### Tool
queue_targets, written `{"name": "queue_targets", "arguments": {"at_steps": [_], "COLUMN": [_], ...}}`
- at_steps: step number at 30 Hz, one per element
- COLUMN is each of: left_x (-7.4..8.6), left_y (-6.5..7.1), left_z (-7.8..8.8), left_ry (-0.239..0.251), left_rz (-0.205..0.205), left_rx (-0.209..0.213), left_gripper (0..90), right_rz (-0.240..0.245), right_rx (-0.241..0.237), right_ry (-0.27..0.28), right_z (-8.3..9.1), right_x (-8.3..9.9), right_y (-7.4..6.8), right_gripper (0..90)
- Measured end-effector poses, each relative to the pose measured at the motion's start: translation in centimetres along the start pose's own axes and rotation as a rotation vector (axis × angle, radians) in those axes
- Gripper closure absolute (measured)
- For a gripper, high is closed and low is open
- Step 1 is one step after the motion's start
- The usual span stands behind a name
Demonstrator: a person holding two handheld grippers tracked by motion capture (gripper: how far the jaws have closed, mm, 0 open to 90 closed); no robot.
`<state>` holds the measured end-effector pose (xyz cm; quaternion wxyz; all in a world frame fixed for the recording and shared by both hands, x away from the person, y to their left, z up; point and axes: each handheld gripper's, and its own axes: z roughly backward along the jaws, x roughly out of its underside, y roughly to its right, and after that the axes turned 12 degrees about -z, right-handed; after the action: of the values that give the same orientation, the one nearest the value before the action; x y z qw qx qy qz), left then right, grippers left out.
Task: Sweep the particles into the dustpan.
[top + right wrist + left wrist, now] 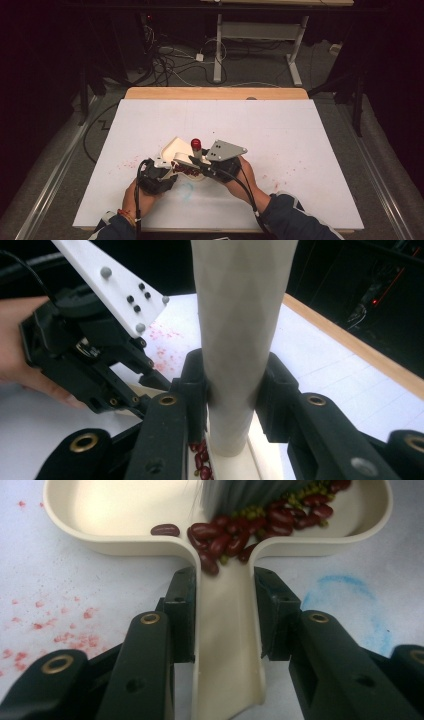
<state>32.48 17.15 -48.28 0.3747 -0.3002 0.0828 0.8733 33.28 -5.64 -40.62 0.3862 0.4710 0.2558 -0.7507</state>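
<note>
cream dustpan (125, 510) holds red beans (235, 530) and green bits.

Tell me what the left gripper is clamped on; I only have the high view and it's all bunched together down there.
Observer: The left gripper is shut on the handle of a cream dustpan, jaws pressing both its sides.
Operator: Report what's in the pan.
Observer: Dark red kidney beans mixed with small green beans, piled near the mouth of the handle; one red bean lies apart to the side.
Operator: Now the right gripper.
Observer: The right gripper is shut on a pale brush handle, which stands upright between its jaws.
Operator: Say where the bristles are.
Observer: Grey bristles sit inside the pan, right against the bean pile.
</note>
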Motion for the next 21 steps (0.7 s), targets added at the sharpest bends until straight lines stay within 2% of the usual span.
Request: {"name": "queue_targets", "arguments": {"at_steps": [2,7,16,21], "left_x": [0.0,0.0,0.4,0.4], "left_y": [0.0,-0.5,-0.5,-0.8], "left_z": [0.0,0.3,0.3,0.2], "left_ry": [0.002,0.008,-0.001,-0.002], "left_rz": [-0.002,-0.019,-0.036,-0.038], "left_rx": [-0.001,0.008,0.005,0.012], "left_gripper": [63.3,63.3,63.3,63.3], "right_rz": [0.004,-0.035,-0.076,-0.056], "right_rx": [0.000,-0.010,-0.030,0.024], "right_ry": [-0.001,0.027,0.079,0.094], "right_z": [0.2,0.6,1.7,2.0], "right_x": [0.0,-0.3,-1.1,-1.2], "right_y": [-0.1,0.3,2.4,3.2], "right_gripper": [69.9,70.2,70.1,70.0]}}
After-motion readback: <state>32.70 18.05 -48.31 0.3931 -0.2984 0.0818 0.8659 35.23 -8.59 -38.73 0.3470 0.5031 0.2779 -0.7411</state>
